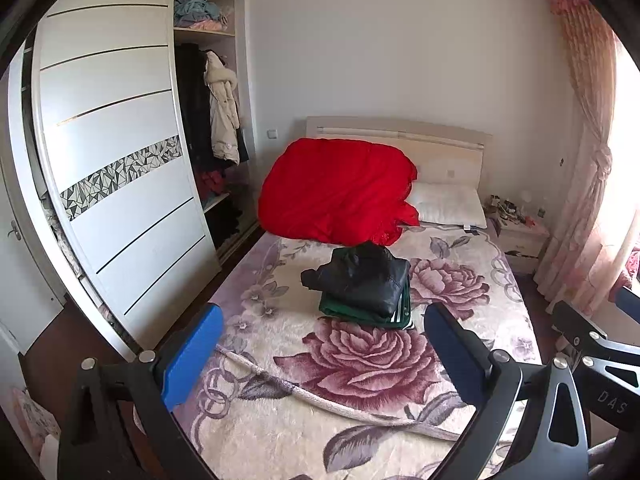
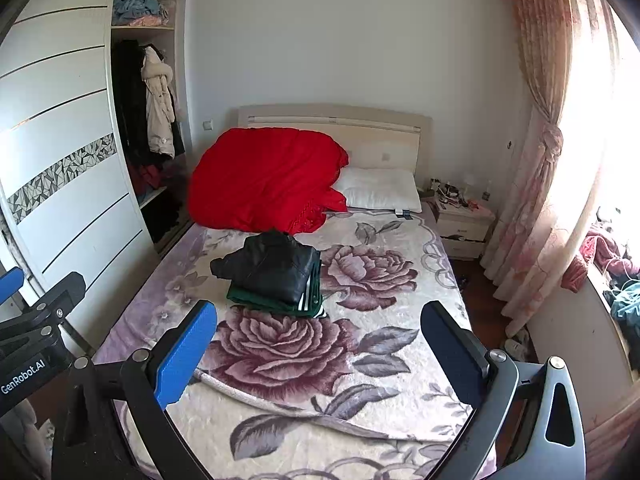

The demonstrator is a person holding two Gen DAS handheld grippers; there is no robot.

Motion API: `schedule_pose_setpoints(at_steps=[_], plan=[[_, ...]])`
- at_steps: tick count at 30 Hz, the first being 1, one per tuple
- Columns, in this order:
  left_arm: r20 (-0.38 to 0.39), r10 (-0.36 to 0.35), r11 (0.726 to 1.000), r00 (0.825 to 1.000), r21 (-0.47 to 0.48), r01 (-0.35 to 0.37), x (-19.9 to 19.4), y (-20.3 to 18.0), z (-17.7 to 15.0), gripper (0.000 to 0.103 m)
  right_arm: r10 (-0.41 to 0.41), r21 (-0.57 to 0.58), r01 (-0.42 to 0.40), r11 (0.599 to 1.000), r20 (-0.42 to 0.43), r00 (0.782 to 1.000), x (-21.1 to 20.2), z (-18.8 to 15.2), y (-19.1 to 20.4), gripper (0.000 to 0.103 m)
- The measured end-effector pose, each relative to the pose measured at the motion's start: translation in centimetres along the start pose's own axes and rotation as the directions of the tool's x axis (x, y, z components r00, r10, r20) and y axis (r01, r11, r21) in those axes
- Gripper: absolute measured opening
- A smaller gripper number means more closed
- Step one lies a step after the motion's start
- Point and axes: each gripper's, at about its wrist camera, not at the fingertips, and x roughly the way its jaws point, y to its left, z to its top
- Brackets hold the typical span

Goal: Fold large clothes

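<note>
Clothes-wise, black jacket (image 2: 272, 270) sits folded on green garment (image 2: 260, 300) mid-bed, left gripper (image 1: 320, 356) and right gripper (image 2: 320, 354) both spread, empty, so folding looks done or paused.

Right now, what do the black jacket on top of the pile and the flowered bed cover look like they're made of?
The black jacket looks like leather or faux leather: smooth, with a dull sheen along its creases. The flowered bed cover looks like plush fleece or a similar pile fabric: a soft, fuzzy, matte surface with printed roses. Neither can be confirmed by sight alone.
</note>
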Motion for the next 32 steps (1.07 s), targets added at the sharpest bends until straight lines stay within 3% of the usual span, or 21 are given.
schedule_pose_setpoints(at_steps=[32], plan=[[0.014,0.019,1.0,1.0,-0.001,-0.019,-1.0,0.5,-0.6,0.103,0.009,0.0,-0.009,1.0,0.008,1.0,-0.7,0.2,-0.9,0.103]])
